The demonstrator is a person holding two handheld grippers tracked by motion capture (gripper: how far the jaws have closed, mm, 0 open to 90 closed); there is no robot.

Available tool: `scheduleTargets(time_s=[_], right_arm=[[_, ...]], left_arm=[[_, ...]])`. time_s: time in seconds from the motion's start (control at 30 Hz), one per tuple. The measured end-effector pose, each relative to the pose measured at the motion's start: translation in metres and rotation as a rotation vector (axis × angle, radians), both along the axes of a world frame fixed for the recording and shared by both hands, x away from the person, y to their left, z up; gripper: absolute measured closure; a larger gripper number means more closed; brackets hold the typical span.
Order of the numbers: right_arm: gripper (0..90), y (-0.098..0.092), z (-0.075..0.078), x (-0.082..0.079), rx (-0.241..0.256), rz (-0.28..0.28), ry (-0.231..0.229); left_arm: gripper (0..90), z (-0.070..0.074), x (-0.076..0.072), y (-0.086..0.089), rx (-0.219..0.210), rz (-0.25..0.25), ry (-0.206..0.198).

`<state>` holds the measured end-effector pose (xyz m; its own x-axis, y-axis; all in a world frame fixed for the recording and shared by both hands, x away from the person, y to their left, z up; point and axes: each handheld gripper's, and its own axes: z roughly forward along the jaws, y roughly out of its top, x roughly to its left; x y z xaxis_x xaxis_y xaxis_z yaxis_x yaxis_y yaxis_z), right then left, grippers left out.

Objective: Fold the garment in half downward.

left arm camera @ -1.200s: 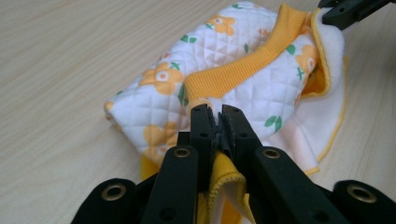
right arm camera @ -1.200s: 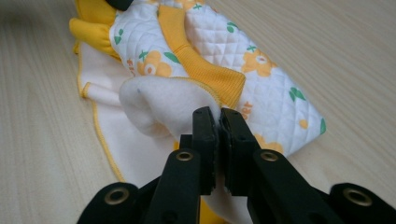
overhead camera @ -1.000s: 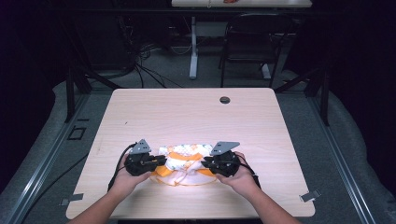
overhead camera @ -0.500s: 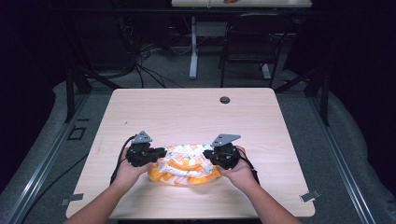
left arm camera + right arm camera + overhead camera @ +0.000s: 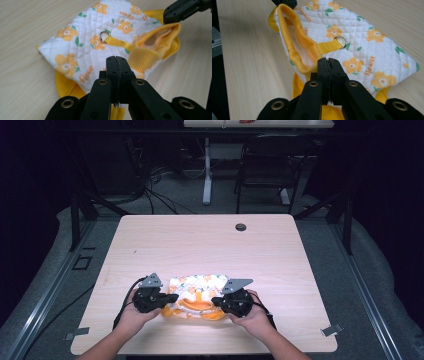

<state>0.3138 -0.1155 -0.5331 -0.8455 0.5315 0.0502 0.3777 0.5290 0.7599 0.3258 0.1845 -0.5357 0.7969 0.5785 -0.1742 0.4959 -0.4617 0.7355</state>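
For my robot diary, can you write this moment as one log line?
left tool: shut on vest | right tool: shut on vest | vest: on table

— Is there any writing to be read here?
— Only on the quilted garment (image 5: 362, 42). In the right gripper view the word "flower" is printed in orange on its white fabric, once near the top edge and once by the large orange blossom lower right.
— And from the other side?
— In the left gripper view the same garment (image 5: 82, 42) carries "flower" in orange near its lower edge, just above the yellow lining. A second orange word sits near the top, by the ribbed cuff, but it is too blurred to read with certainty.
— Anything in the high view?
— No, the print on the garment (image 5: 197, 285) is too small to make out there.
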Motion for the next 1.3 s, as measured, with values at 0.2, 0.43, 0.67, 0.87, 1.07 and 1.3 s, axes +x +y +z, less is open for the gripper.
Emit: scheduleTargets(time_s=[0.2, 0.43, 0.67, 0.87, 1.07, 1.3], right_arm=[[88.1, -0.001, -0.014, -0.009, -0.02, 0.014, 0.03], [87.8, -0.001, -0.033, -0.016, -0.014, 0.001, 0.059], [88.8, -0.003, -0.04, -0.018, -0.028, 0.005, 0.065], [89.1, -0.005, -0.042, -0.013, -0.012, -0.007, 0.085], [89.1, -0.005, -0.042, -0.007, -0.018, -0.025, 0.082], [89.0, -0.006, -0.042, 0.004, -0.019, -0.06, 0.075]], left_arm=[[90.0, -0.018, -0.007, 0.002, 0.018, 0.007, 0.015], [89.9, -0.033, -0.011, 0.002, 0.04, -0.006, -0.011], [90.0, -0.042, -0.012, 0.003, 0.041, -0.002, 0.007], [90.0, -0.041, -0.007, 0.001, 0.056, 0.003, 0.005], [90.0, -0.042, 0.001, -0.001, 0.048, 0.026, 0.01], [90.0, -0.043, 0.011, -0.004, 0.036, 0.063, -0.001]])
